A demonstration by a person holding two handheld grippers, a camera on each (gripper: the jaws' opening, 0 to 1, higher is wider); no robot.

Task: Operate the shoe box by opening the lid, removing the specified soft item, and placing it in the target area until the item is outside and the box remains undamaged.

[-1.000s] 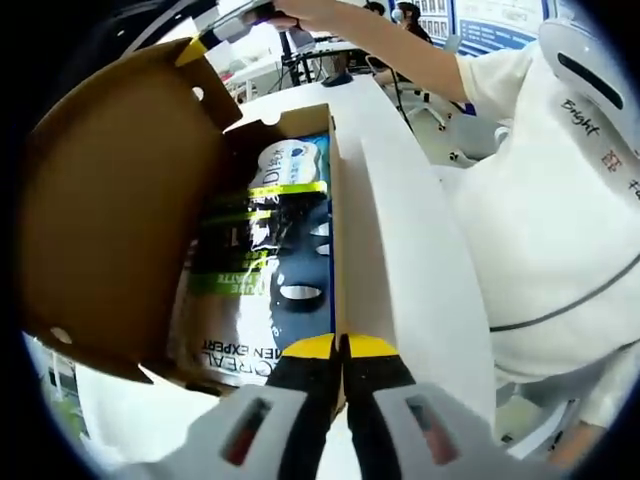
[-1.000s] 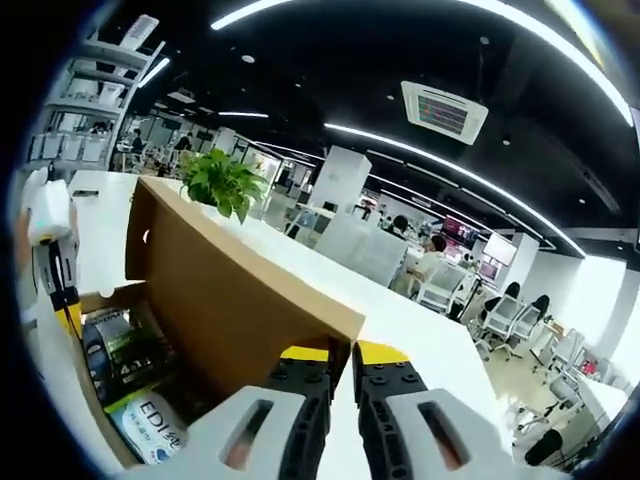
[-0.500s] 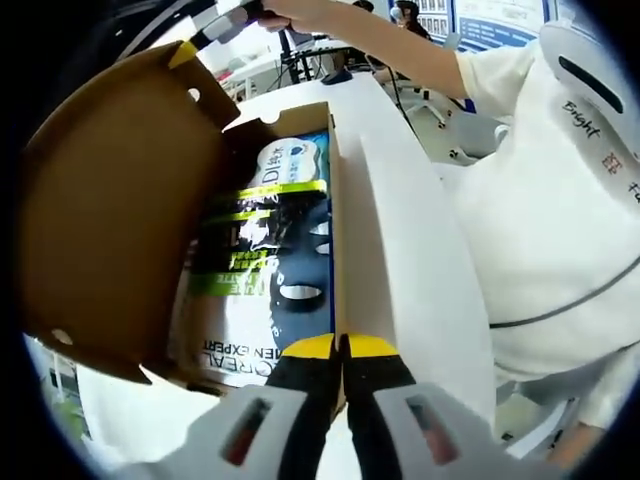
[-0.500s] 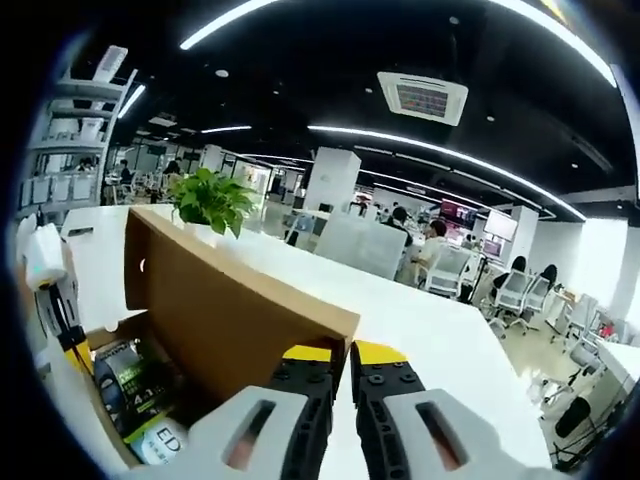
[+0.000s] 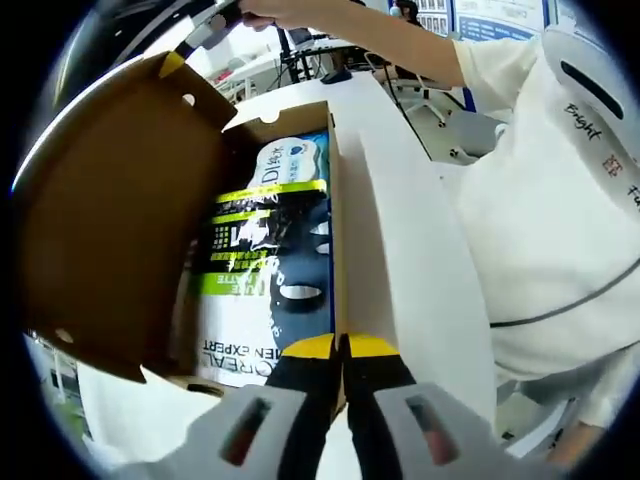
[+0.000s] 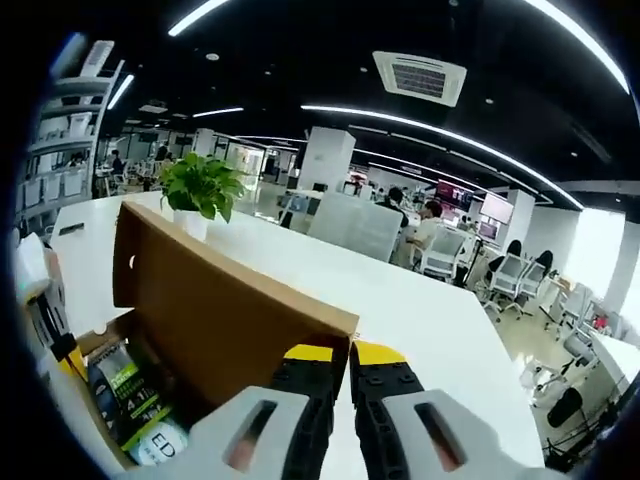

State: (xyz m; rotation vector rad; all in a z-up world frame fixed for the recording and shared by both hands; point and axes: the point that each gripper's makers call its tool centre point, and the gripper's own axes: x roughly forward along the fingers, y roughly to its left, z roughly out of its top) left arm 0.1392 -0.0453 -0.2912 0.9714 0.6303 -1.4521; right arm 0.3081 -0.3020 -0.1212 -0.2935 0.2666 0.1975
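The shoe box (image 5: 400,230) is white outside and brown inside, and lies open on a white table. Its brown lid (image 5: 110,210) stands raised at the left. A flat soft pack of face masks (image 5: 265,270), black, green and white, lies inside the box. My left gripper (image 5: 340,348) is shut on the box's near side wall. My right gripper (image 5: 172,63) pinches the lid's far corner from above. In the right gripper view, my right gripper (image 6: 332,352) is shut on the lid (image 6: 220,310) edge, with the pack (image 6: 135,400) below left and my left gripper (image 6: 66,358) at the left edge.
A person in a white shirt (image 5: 560,220) stands close on the right of the box. A potted plant (image 6: 200,185) sits on the white table (image 6: 400,300) beyond the lid. Office desks and chairs (image 6: 510,300) lie further back.
The lid has swung a little further open, held by my right gripper, and more of the pack shows. My left gripper has kept its hold on the box wall.
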